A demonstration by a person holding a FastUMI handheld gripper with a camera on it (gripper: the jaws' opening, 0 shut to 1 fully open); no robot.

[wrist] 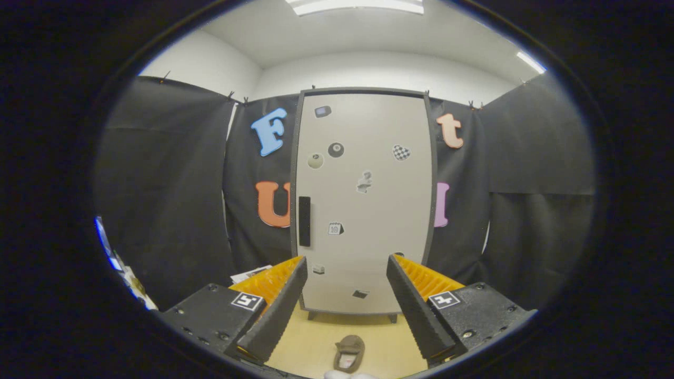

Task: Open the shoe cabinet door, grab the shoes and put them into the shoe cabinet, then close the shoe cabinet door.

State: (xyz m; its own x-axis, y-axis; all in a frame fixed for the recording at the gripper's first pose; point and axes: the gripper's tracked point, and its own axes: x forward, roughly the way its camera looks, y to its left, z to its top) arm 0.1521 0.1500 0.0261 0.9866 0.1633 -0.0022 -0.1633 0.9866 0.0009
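My gripper [347,263] hangs with its fingers [276,310] spread wide and gripping nothing, aimed straight at the far end of the booth. Between them, low on the pale floor [310,337] and close to me, lies one brown shoe [348,351], sole side partly up as far as I can tell. Something white sits nearer still, too cut off to name.

Beyond the fingers stands the shoe cabinet [363,202], tall and pale grey on short feet, its door [379,210] flat and closed. A dark vertical handle [304,221] sits on the door's left side, about halfway up, and small stickers dot the panel.

I judge the task to be at its very start: the door must open before any shoe goes in. The next move calls for carrying my spread fingers forward and left to straddle that handle, clenching on it, then pulling so the door swings out, presumably hinged on the right. The shoe on the floor lies near the door's likely sweep, so I should watch it.
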